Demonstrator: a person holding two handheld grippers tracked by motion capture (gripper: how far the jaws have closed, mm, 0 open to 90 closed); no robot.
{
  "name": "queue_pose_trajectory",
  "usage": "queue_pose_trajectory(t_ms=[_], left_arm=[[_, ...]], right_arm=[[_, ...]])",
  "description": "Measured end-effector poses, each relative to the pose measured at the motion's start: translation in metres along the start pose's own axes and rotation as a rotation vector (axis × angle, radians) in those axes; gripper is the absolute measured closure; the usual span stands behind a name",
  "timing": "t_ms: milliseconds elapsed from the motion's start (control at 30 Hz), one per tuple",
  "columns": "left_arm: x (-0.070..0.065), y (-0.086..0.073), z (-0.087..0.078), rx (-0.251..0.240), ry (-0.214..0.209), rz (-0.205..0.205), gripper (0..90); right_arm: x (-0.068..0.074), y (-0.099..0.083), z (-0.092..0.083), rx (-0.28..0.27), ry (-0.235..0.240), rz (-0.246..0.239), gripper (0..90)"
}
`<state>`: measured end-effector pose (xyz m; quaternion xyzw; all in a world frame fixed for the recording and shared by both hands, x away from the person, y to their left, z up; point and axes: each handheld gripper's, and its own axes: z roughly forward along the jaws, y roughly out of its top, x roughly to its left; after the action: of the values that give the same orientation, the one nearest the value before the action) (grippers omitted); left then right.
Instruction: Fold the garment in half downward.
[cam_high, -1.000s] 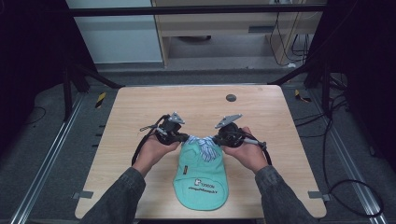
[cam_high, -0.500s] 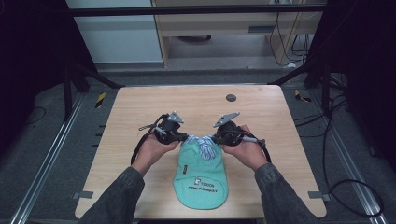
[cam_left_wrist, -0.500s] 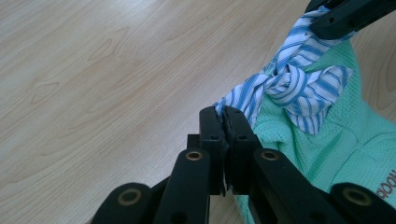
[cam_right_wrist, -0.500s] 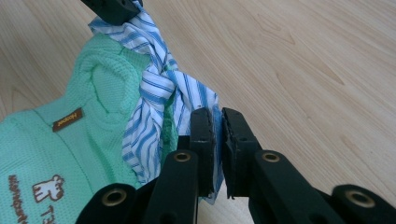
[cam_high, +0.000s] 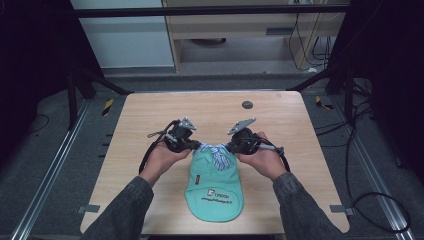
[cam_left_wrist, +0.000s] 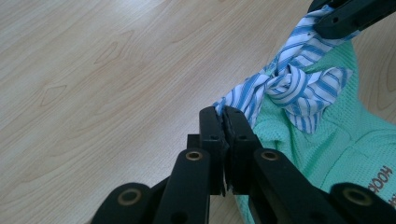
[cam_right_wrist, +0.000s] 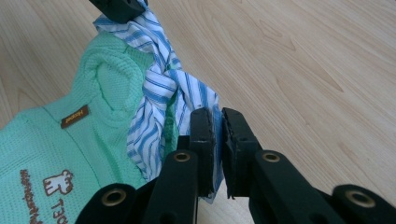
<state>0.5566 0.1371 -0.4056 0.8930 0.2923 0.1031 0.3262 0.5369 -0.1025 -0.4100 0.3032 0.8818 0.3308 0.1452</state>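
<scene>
From the high view, a mint-green mesh cap with dark lettering (cam_high: 214, 187) lies on the pale wooden table (cam_high: 140, 120), close to its near edge and about midway along it. Its blue-and-white striped cloth ties (cam_high: 216, 151) sit at the far end of the cap, stretched between the left gripper (cam_high: 192, 145) and the right gripper (cam_high: 231, 147).

Over to the left gripper view: jaws pinched tight on one striped tail (cam_left_wrist: 238, 100), a knot (cam_left_wrist: 285, 79) formed just beyond.

Right gripper view now: its jaws nipped narrow on the other tail (cam_right_wrist: 210, 112), fabric sandwiched between the pads.

Looks like the knot-tying step, with the pull-tight in hand. The next move likely calls for drawing both ends evenly apart, low over the table, without dragging the cap.
</scene>
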Motion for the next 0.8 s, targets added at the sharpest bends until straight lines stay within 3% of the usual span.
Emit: queue_pose_trajectory(t_ms=[800], left_arm=[[0.0064, 0.0067, -0.0059, -0.026, 0.005, -0.006, 87.4]], right_arm=[[-0.006, 0.009, -0.0027, -0.01, -0.007, -0.004, 83.3]])
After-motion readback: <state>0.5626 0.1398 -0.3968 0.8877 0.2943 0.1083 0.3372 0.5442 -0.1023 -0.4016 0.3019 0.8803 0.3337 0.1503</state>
